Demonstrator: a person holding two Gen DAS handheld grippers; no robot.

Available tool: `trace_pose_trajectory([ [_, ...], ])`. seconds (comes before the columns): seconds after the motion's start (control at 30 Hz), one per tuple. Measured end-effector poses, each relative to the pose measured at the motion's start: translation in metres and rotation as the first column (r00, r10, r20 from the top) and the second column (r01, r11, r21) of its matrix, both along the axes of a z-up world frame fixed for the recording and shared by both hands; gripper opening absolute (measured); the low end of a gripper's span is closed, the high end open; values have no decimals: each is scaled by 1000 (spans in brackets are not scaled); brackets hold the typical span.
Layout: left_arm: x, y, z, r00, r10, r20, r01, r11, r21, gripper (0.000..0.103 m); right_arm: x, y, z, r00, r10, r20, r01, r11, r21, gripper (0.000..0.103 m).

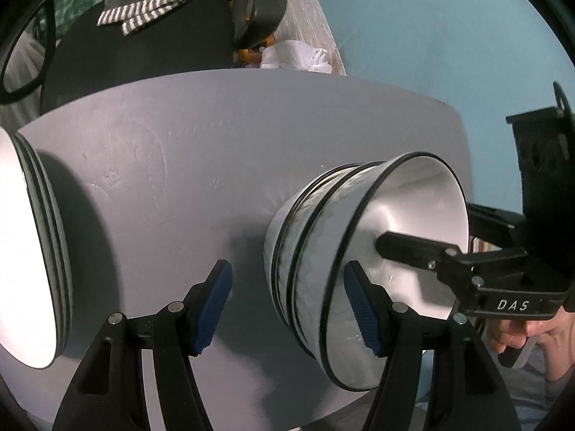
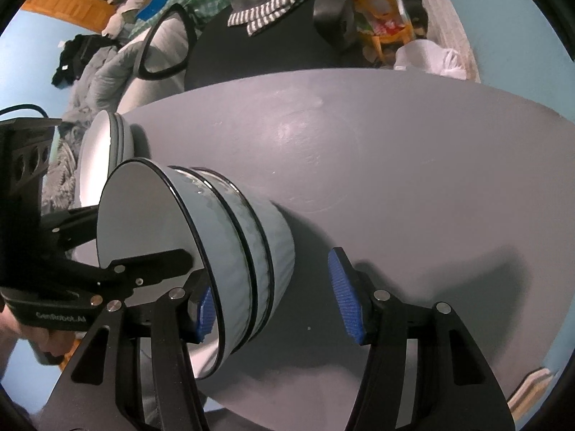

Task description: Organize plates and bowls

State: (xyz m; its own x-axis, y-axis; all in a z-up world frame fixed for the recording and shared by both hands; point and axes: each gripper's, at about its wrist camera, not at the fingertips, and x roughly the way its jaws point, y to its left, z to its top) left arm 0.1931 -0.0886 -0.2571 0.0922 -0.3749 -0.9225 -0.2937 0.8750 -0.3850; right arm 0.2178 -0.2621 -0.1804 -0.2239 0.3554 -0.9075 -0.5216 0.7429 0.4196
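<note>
Bowls: the stack of bowls stood between my two grippers.
Left gripper: jaws apart, straddling its rim.
Right gripper: the same, opposite side.

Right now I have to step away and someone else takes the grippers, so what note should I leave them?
Left gripper: open, one pad over the top bowl's mouth, the other outside the wall, not pressing.
Right gripper: open, straddling the opposite wall the same way; its outer pad stands clear of the bowls.
Things: three nested bowls stand mid-table; the plates are stacked at the table's left edge.
Done: bowls and plates each sit in one stack.
Left: nothing is gripped yet. Probably close on the bowl stack, or let go if it stays here.
</note>
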Motion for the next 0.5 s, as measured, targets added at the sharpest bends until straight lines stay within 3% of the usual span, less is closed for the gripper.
trace_pose_trajectory([
  [0.07,-2,2,0,1000,14,7,-14,1000,-12,63,1,1,-2,1000,9,-19,-9,1000,-3,57],
  [0.2,-4,5,1,1000,22,10,-21,997,-69,42,-1,5,0,999,43,12,-43,999,-12,57],
  [0.5,-11,12,1,998,60,14,-58,992,-112,38,-7,6,3,998,8,64,-7,1000,-20,60],
])
